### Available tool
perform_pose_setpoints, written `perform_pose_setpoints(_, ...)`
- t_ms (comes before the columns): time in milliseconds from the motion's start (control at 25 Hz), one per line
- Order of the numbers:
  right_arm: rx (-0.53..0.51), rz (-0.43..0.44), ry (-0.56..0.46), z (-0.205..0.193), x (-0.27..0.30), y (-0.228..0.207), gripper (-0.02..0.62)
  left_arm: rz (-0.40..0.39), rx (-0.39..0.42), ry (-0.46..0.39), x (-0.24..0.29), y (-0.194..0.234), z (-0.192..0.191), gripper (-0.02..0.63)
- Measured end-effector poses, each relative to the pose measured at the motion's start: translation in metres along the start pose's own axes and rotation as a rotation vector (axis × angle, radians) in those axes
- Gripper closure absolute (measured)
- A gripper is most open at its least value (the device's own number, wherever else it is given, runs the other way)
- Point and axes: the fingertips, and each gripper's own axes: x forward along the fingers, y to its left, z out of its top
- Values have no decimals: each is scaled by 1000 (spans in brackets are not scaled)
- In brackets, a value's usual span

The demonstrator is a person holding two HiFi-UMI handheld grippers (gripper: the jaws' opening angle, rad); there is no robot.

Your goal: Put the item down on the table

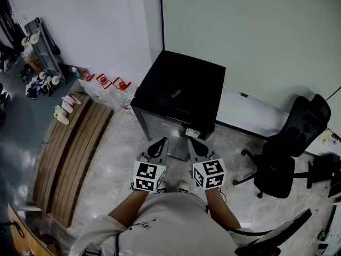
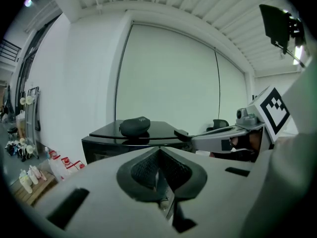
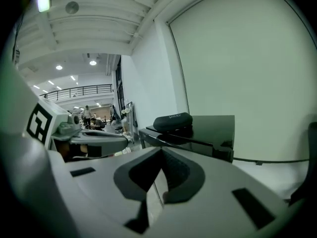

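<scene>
A black oblong case (image 1: 176,95) lies on the glossy black table (image 1: 202,79), apart from both grippers. It also shows on the tabletop in the left gripper view, case (image 2: 134,126), and in the right gripper view, case (image 3: 172,121). My left gripper (image 1: 158,144) hangs just short of the table's near edge, jaws together and nothing between them (image 2: 159,150). My right gripper (image 1: 193,144) is level beside it, its jaws also closed and empty (image 3: 161,152). Each gripper sees the other from the side.
A wooden slatted pallet (image 1: 74,153) lies on the floor at left, with bottles (image 1: 61,113) and red items (image 1: 109,81) near the wall. A black office chair (image 1: 287,159) stands to the right. A white wall rises behind the table.
</scene>
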Motion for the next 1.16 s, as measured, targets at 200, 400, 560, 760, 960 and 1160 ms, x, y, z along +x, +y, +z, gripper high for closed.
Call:
perform_pose_setpoints(200, -8, -9, 9, -2, -3, 2, 594, -8, 6, -6, -1, -3, 6, 600)
perform_pose_setpoints(400, -22, 2, 25, -7, -2, 9, 594, -3, 17, -19, 0, -1, 14, 600)
perform_pose_setpoints(560, -24, 6, 26, -6, -1, 10, 594, -2, 8, -14, 1, -1, 11, 600)
perform_pose_setpoints(760, -22, 6, 26, -4, -2, 8, 594, -7, -6, 2, 3, -2, 6, 600)
perform_pose_setpoints(960, -22, 11, 24, -4, -2, 10, 594, -7, -9, 6, 2, -2, 4, 600)
perform_pose_setpoints(1160, -26, 16, 26, -2, -1, 9, 594, -4, -12, 3, 3, -2, 6, 600)
